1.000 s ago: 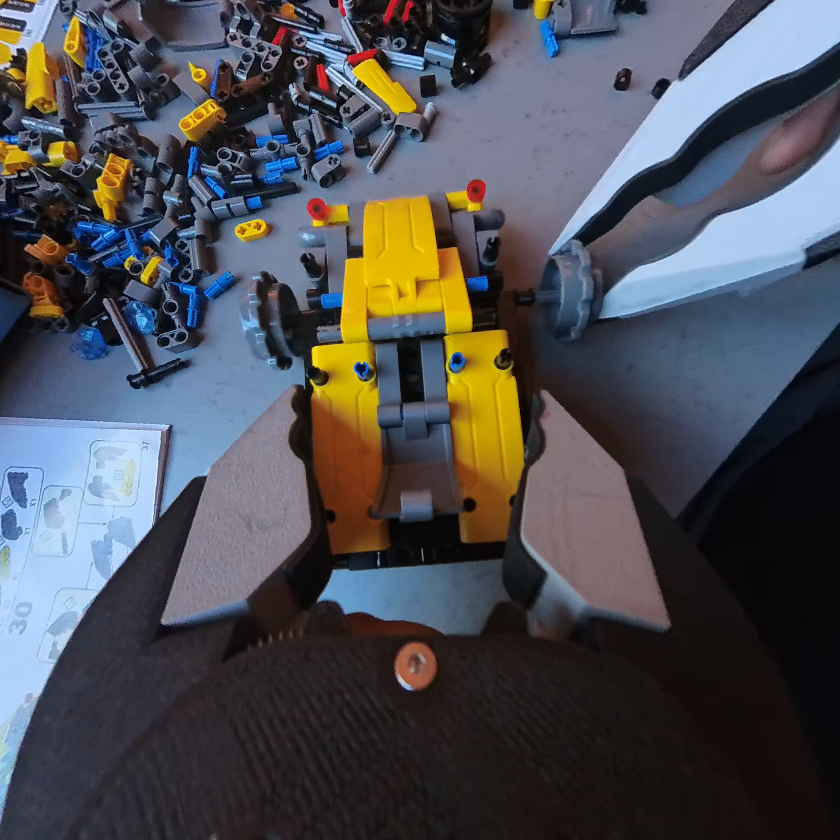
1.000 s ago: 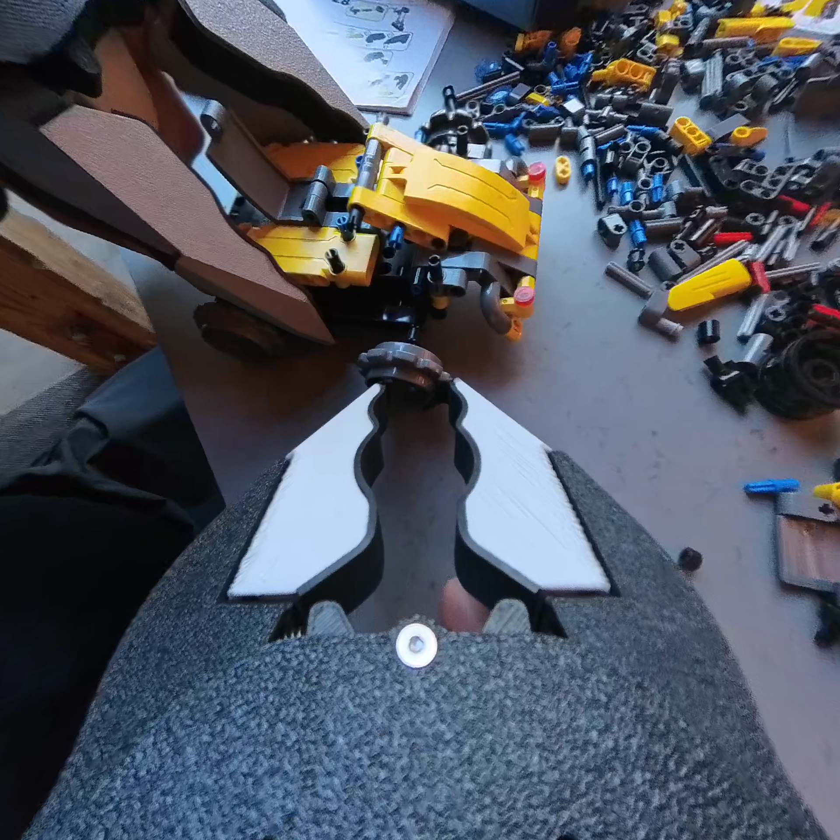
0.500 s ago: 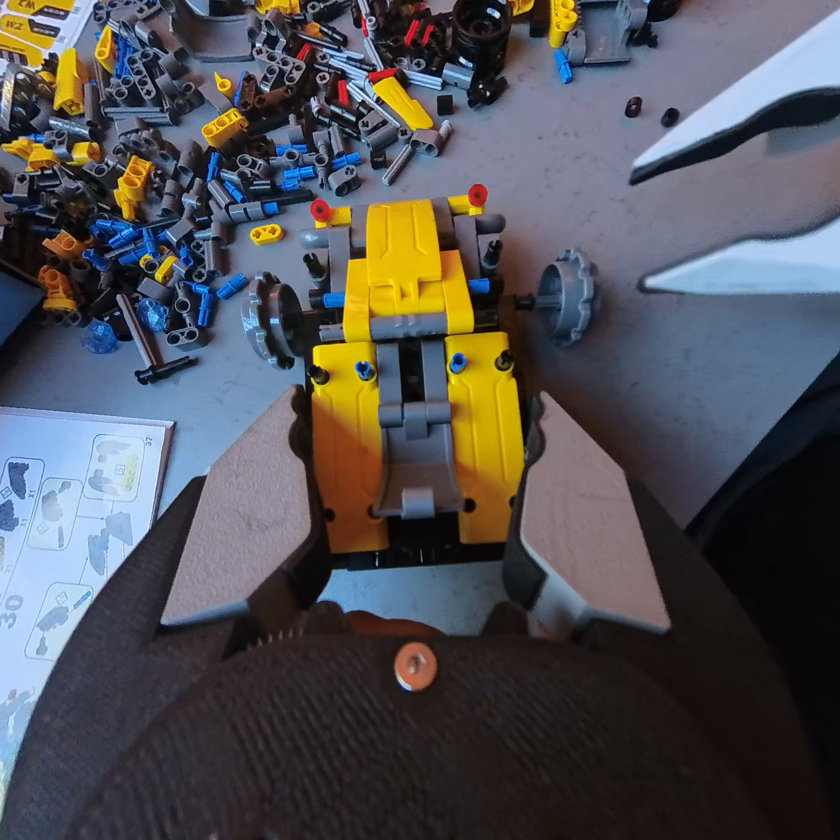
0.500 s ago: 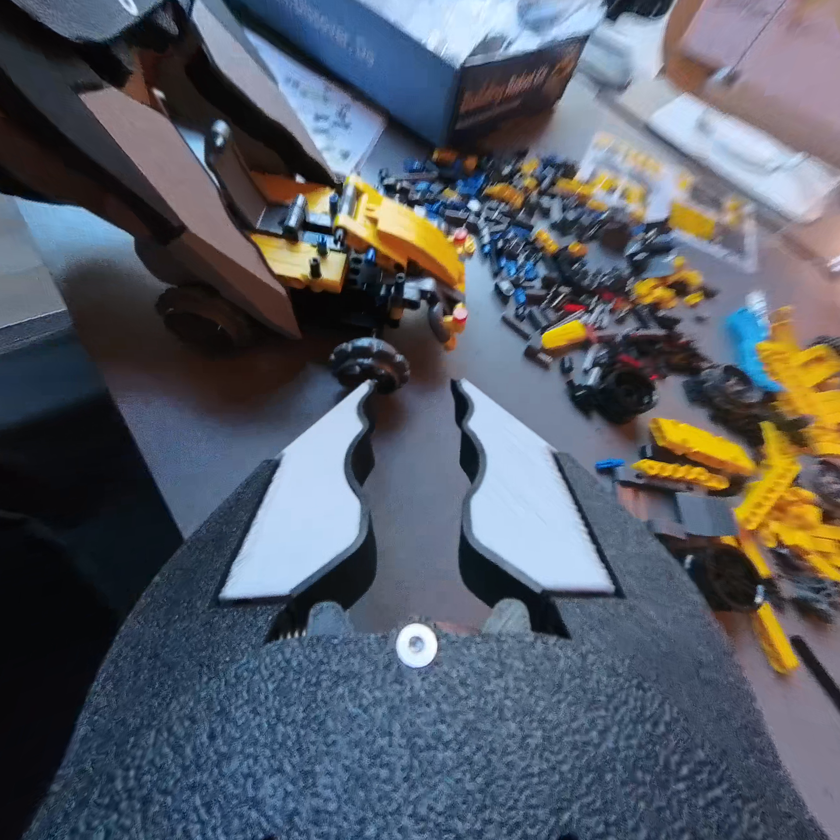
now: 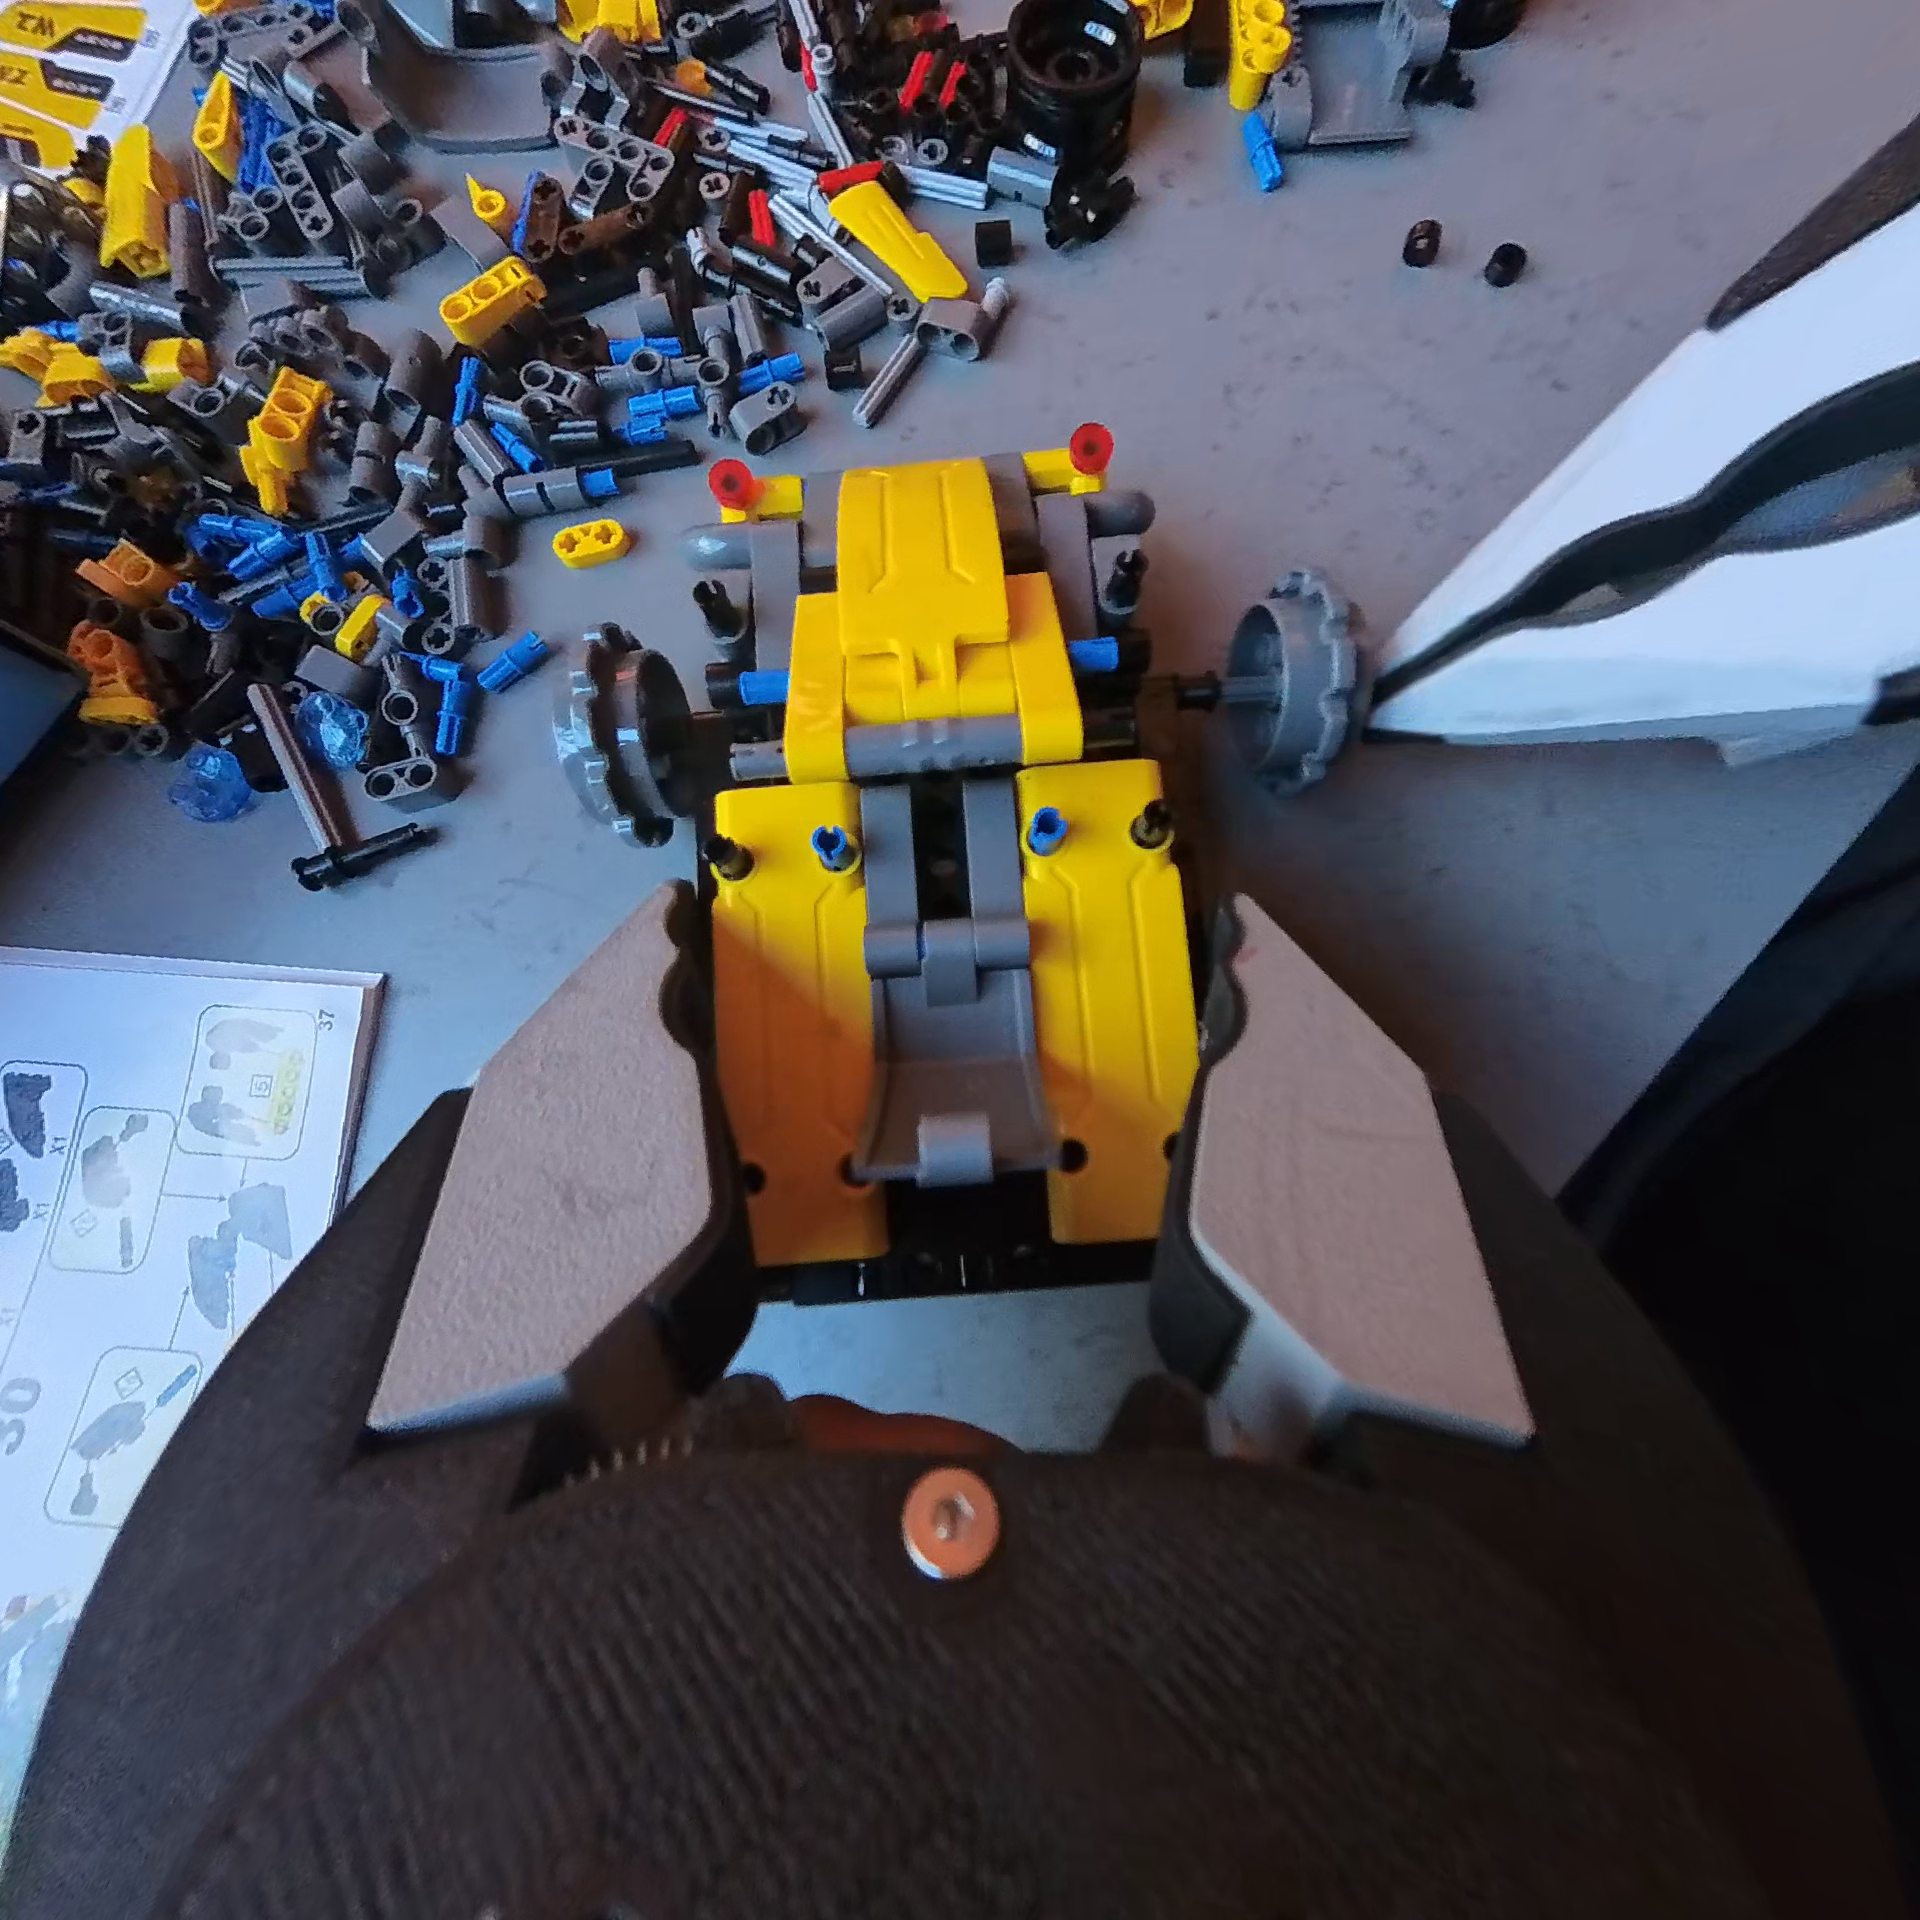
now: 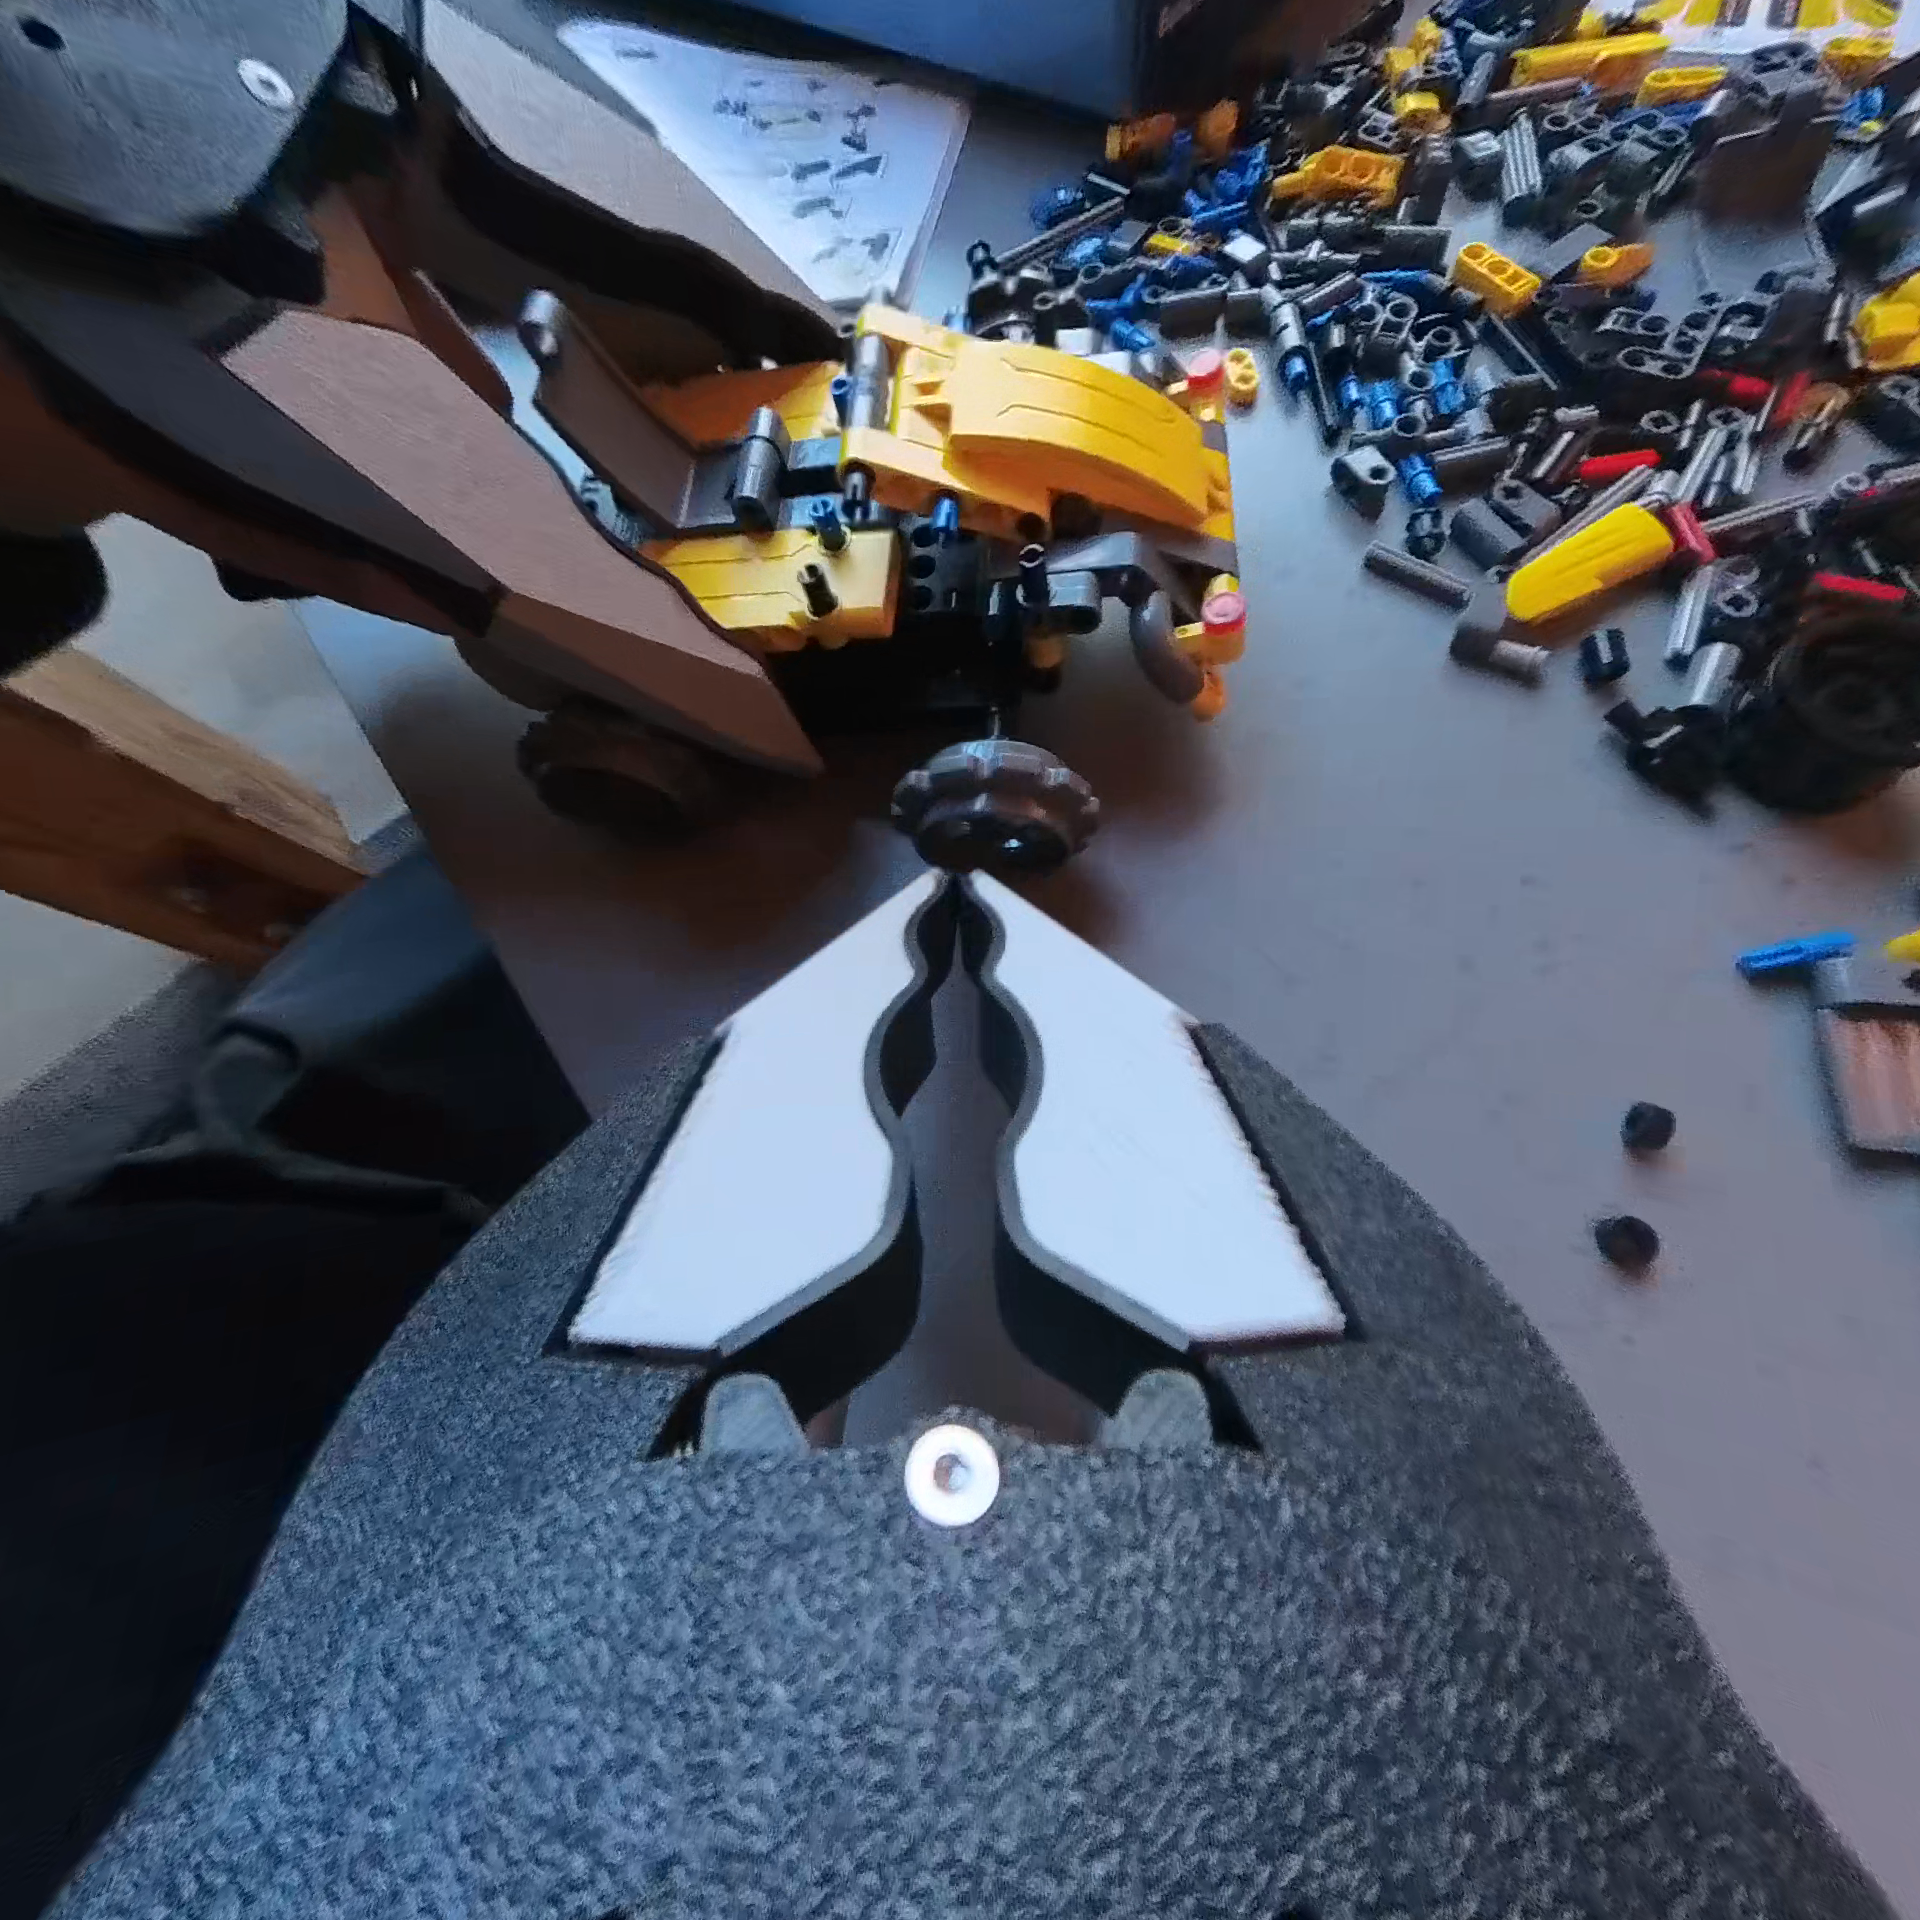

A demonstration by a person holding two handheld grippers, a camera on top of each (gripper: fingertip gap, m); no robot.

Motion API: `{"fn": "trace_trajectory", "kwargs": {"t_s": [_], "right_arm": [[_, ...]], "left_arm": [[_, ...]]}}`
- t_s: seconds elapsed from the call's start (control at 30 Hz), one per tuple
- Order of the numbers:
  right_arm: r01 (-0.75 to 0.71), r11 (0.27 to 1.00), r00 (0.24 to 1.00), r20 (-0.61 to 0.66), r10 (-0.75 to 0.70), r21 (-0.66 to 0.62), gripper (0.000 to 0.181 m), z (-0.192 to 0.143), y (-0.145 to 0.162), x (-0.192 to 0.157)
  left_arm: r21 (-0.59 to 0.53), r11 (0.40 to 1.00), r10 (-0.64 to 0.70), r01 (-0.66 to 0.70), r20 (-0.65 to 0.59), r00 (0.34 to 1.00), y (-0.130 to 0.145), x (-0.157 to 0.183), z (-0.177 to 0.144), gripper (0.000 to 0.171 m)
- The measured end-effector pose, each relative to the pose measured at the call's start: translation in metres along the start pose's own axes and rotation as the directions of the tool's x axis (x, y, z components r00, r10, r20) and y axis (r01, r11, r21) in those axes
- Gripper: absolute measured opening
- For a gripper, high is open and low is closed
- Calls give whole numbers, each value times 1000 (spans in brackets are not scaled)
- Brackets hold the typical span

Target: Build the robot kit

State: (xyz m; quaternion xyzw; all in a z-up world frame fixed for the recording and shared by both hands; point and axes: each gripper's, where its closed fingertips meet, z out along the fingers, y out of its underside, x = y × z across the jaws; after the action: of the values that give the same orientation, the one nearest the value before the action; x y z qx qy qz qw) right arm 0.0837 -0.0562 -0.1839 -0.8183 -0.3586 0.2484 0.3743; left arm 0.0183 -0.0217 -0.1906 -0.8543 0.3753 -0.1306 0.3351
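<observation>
A yellow and grey brick-built vehicle [image 5: 951, 914] stands on the grey table. My left gripper [image 5: 951, 935], with brown fingers, is shut on the vehicle's rear body, one finger on each side. A grey toothed wheel hub [image 5: 1294, 696] sits on a thin axle at the vehicle's right side. My right gripper [image 6: 954, 883], with white fingers, is shut with its tips together, empty, right at the outer face of that hub [image 6: 992, 816]. It also shows in the left wrist view [image 5: 1382, 712]. The vehicle shows side-on in the right wrist view [image 6: 997, 488].
A dense pile of loose small bricks, pins and beams [image 5: 395, 395] covers the table beyond and left of the vehicle. An instruction booklet [image 5: 135, 1195] lies at the left. A black tyre [image 6: 1839, 717] lies at the right. Two small black bushes [image 6: 1636, 1184] lie near my right gripper.
My right gripper let go of the wheel hub, drew back and opened, then came back to the hub with its fingers shut together. The left gripper kept its hold on the vehicle.
</observation>
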Motion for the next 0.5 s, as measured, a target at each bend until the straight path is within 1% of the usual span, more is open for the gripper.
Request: {"fn": "trace_trajectory", "kwargs": {"t_s": [0.13, 0.17, 0.27, 0.5], "right_arm": [[85, 996, 991, -105, -86, -18, 0, 3, -2, 10], [90, 996, 989, -113, -92, -19, 0, 3, -3, 11], [89, 996, 991, -97, -90, -13, 0, 5, -5, 8], [171, 985, 980, -102, -171, -11, 0, 6, -6, 8]], "left_arm": [[3, 1000, 5, -5, -4, 1000, 0, 1, 0, 93], [5, 1000, 7, -7, -5, 1000, 0, 1, -1, 93], [-1, 1000, 22, -22, -9, 1000, 2, 0, -1, 93], [-17, 999, 32, -33, -15, 999, 3, 0, 0, 93]]}}
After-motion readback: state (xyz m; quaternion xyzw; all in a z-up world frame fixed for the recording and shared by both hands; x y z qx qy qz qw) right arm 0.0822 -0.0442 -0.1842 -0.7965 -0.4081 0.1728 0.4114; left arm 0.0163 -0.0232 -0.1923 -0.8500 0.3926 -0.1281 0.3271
